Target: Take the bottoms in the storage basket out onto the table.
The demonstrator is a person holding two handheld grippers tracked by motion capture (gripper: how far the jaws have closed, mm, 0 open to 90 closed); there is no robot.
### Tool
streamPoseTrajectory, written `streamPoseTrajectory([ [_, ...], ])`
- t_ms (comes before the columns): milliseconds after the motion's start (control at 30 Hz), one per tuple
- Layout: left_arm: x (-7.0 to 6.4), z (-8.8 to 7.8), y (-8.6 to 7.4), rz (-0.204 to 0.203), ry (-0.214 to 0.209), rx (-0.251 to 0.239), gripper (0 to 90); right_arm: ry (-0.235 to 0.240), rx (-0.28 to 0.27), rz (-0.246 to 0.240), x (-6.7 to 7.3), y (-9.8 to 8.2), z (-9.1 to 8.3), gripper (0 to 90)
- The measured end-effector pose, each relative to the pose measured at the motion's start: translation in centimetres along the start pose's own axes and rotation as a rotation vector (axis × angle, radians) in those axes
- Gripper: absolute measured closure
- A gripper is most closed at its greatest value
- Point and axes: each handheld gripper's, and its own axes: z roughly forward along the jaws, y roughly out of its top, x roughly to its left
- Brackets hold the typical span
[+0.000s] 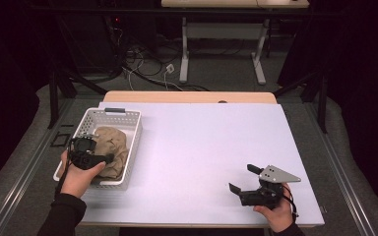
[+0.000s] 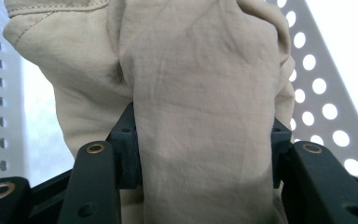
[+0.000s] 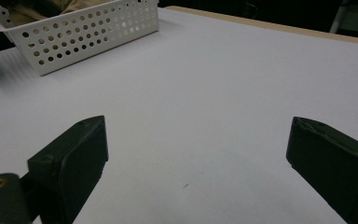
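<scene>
A beige cloth (image 1: 112,142) lies bunched in a white perforated basket (image 1: 113,114) at the table's left side. My left gripper (image 1: 109,158) reaches into the basket from its near left. In the left gripper view a thick fold of the cloth (image 2: 200,70) fills the gap between the two black jaws and touches both pads, so the gripper (image 2: 205,135) is shut on it. My right gripper (image 1: 241,177) sits low over the table at the front right, pointing left. Its jaws stand wide open with nothing between them (image 3: 198,140).
The white table top (image 1: 202,142) stretches between the basket and the right gripper. The basket's holed wall (image 3: 84,32) shows far off in the right gripper view. Beyond the table's far edge are a desk frame (image 1: 184,54) and cables on the floor.
</scene>
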Motion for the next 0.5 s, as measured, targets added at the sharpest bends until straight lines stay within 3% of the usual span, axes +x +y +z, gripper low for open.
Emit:
streamPoseTrajectory([
  [500,0.2,-1.2,0.9,-0.007,0.009,-0.052,48.6,-0.002,0.0,0.0,0.0,0.0,0.0,5.3],
])
